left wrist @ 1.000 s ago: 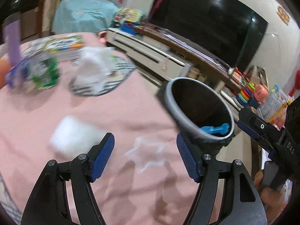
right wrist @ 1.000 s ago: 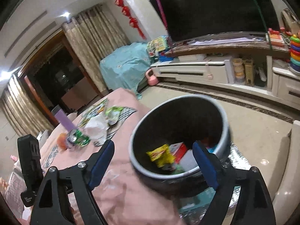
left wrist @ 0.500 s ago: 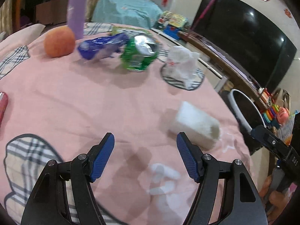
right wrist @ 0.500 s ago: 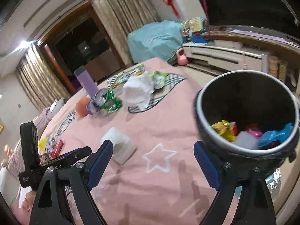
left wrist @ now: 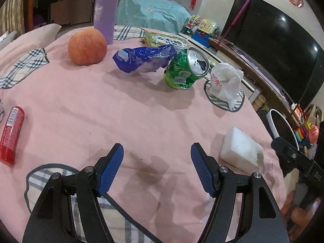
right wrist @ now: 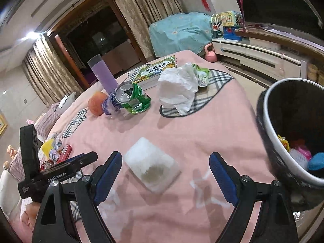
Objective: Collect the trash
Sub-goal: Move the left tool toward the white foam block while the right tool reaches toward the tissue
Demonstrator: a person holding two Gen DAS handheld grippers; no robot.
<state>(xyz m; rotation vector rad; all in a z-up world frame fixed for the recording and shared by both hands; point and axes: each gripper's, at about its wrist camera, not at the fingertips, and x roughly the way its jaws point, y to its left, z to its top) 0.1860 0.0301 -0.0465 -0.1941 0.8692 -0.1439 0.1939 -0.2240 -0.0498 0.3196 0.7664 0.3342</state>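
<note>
The stained white sponge lay near the table's rim, just ahead of the right gripper, whose jaws gaped empty. Both views had swung from the bin back to the tablecloth, probably for another pickup. The left gripper, released too, had bare cloth ahead.

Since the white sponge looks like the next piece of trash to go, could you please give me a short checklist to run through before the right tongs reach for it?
1. Right tongs open and empty: ok.
2. White sponge lies flat on the pink tablecloth, just ahead between the blue pads: ok.
3. Nothing lies on the sponge or touches it: ok.
4. Left tongs open, empty, apart from the sponge: ok.
5. Trash bin open beside the table, with room left: ok.
6. Sponge dry enough not to drip: cannot tell; it has a brownish stain.
</note>
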